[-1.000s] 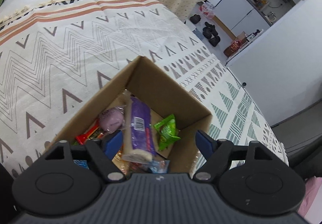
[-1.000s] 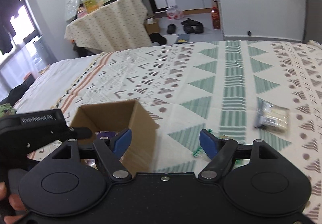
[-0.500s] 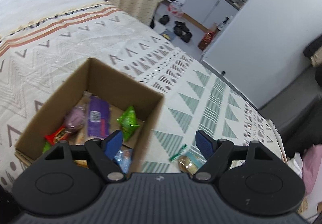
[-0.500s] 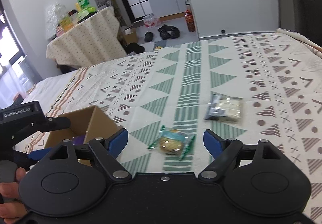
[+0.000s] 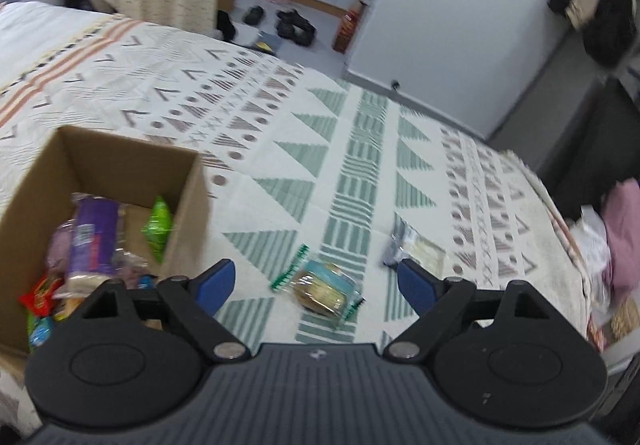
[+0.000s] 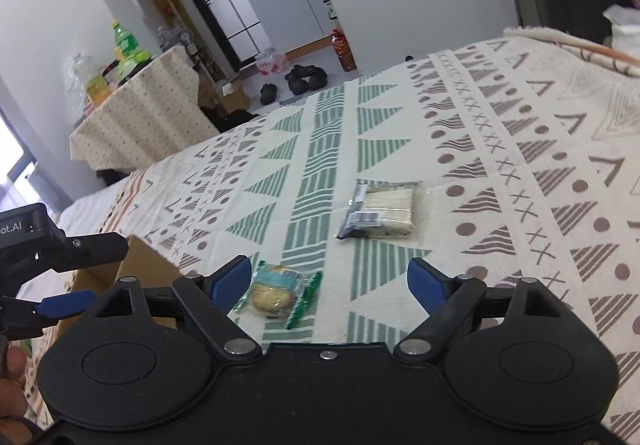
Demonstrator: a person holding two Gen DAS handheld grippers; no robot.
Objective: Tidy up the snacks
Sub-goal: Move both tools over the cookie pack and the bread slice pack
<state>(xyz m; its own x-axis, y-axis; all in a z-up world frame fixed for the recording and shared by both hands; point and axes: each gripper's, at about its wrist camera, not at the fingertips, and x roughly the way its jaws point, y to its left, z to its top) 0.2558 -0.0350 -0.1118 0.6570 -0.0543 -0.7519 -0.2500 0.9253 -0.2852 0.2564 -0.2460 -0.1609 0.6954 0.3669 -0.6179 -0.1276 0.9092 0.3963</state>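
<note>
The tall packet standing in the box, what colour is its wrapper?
Purple packet, with a white label near the top; the left wrist view shows it best.

My right gripper (image 6: pixel 329 285) fills the bottom of the frame; its jaws have just been opening and stand wide with nothing between them. Just beyond my left blue pad lies a round biscuit packet (image 6: pixel 277 293) on the patterned bedspread (image 6: pixel 520 173). Higher, centre, rests a clear cracker pack (image 6: pixel 382 210). At left edge, my left gripper (image 6: pixel 60 273) hangs over the cardboard box (image 6: pixel 148 265).
</note>
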